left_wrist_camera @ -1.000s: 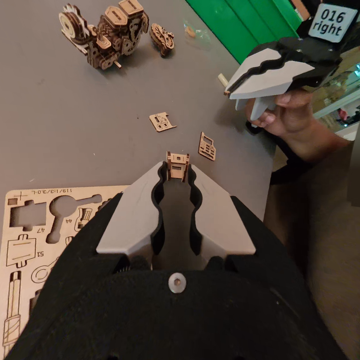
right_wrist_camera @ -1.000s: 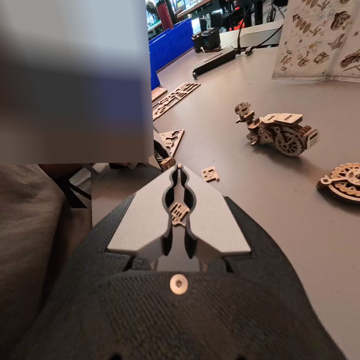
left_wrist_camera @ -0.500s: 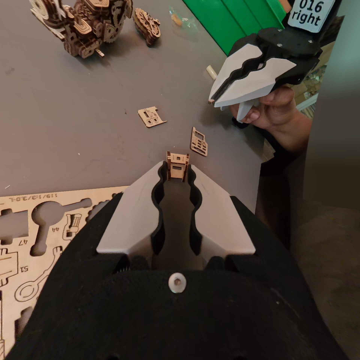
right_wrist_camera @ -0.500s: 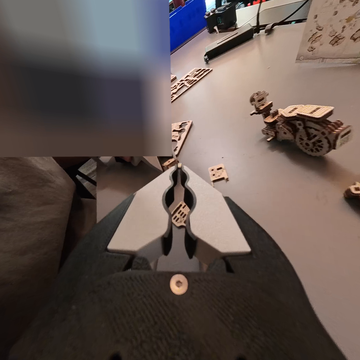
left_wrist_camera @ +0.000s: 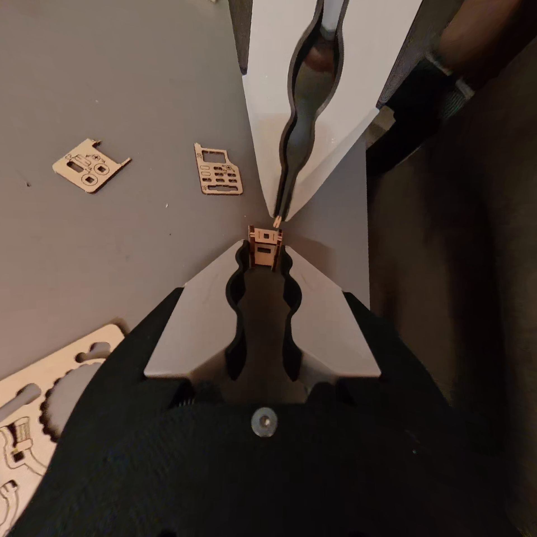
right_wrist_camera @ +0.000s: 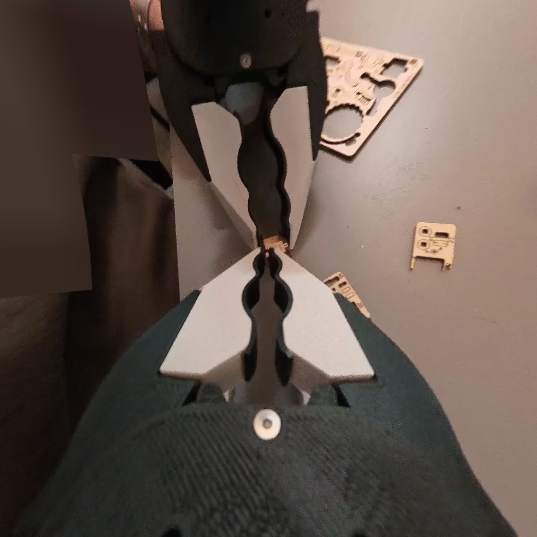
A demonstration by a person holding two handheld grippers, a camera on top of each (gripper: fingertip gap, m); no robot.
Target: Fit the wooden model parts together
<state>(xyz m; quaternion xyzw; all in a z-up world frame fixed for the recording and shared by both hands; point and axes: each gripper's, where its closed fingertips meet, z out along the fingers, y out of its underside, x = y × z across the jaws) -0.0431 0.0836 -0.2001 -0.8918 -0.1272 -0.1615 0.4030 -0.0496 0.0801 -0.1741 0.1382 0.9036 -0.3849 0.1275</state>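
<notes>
My left gripper is shut on a small wooden box-shaped sub-assembly, held above the grey table. My right gripper comes in from the top of the left wrist view, shut on a thin wooden piece that pokes out of its tips. The piece's end is at the sub-assembly's upper right corner; I cannot tell if they touch. In the right wrist view my right gripper faces the left gripper tip to tip, with the sub-assembly between them.
Two loose flat wooden parts lie on the table left of the grippers; one also shows in the right wrist view. A punched-out wooden sheet lies near left. The table edge runs just right of the grippers. Left and right tips are no more than a few centimetres apart.
My right gripper has swung in from the far right to meet the left gripper tip to tip. The finished wooden models have left both views.
</notes>
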